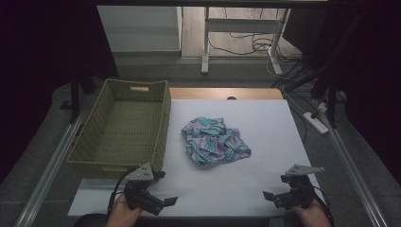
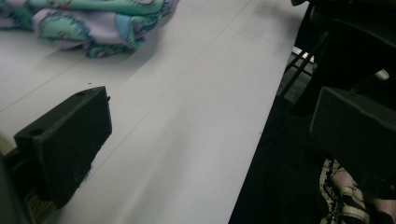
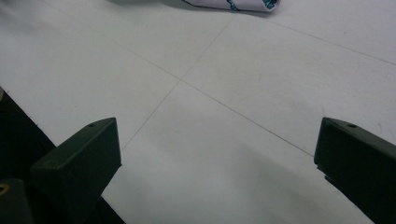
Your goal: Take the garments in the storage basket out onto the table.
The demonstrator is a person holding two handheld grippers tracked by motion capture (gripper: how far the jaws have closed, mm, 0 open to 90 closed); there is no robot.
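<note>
A crumpled cloth with a purple and teal print lies in the middle of the white table. Its edge shows at the top of the left gripper view and the right gripper view. My left gripper rests low at the table's front left, jaws wide apart and empty. At the front right, my right gripper is open too, with bare table between its jaws. Both grippers are well short of the cloth.
An olive woven basket with nothing inside stands on the table's left side, just beyond my left gripper. Metal rails run along both sides. A power strip and cables lie on the floor at the far right.
</note>
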